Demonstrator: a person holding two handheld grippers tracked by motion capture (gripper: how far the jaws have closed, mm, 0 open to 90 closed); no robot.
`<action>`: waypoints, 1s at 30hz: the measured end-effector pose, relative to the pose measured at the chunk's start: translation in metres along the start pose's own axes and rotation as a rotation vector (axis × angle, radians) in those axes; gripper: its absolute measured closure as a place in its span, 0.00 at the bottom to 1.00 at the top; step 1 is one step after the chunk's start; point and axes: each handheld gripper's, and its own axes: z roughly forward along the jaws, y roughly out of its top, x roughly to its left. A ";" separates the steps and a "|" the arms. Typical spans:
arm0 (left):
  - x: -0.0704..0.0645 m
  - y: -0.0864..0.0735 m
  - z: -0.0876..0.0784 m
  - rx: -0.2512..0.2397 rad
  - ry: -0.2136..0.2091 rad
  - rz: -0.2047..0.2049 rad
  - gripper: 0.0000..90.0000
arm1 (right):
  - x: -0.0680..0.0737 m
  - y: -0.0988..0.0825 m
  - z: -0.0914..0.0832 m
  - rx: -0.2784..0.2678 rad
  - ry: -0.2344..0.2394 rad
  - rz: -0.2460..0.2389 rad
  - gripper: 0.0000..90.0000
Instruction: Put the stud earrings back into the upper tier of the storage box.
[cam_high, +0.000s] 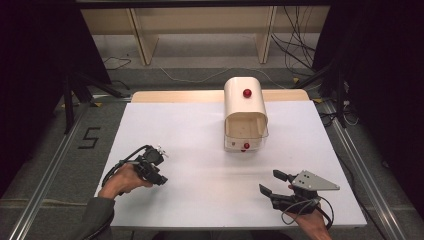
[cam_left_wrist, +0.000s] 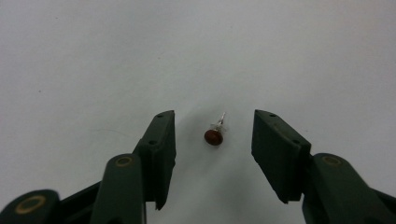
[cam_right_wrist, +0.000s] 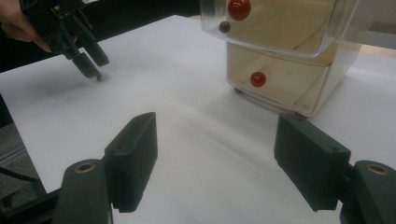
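A flat white rectangular table carries a cream plastic two-drawer cabinet with red knobs. A small red-headed pin lies on the bare surface well apart from it.

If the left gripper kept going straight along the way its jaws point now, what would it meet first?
Most likely the small red-headed pin, which lies on the white table top between the open jaws of the left gripper, untouched by either. Right behind it comes the table itself; depth is hard to judge.

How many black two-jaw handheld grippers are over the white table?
2: black left gripper near left, jaws either side of a small red-headed pin; right gripper near right. None seems hidden.
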 end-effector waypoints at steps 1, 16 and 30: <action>0.000 0.000 0.001 0.003 0.000 0.002 0.59 | 0.000 0.000 0.000 0.000 0.001 0.000 0.34; -0.004 0.005 0.015 0.048 0.002 0.005 0.79 | 0.001 0.000 0.002 0.007 0.009 -0.005 0.34; 0.000 0.008 0.005 0.002 -0.011 -0.040 0.89 | 0.000 -0.001 0.002 0.011 0.008 -0.004 0.34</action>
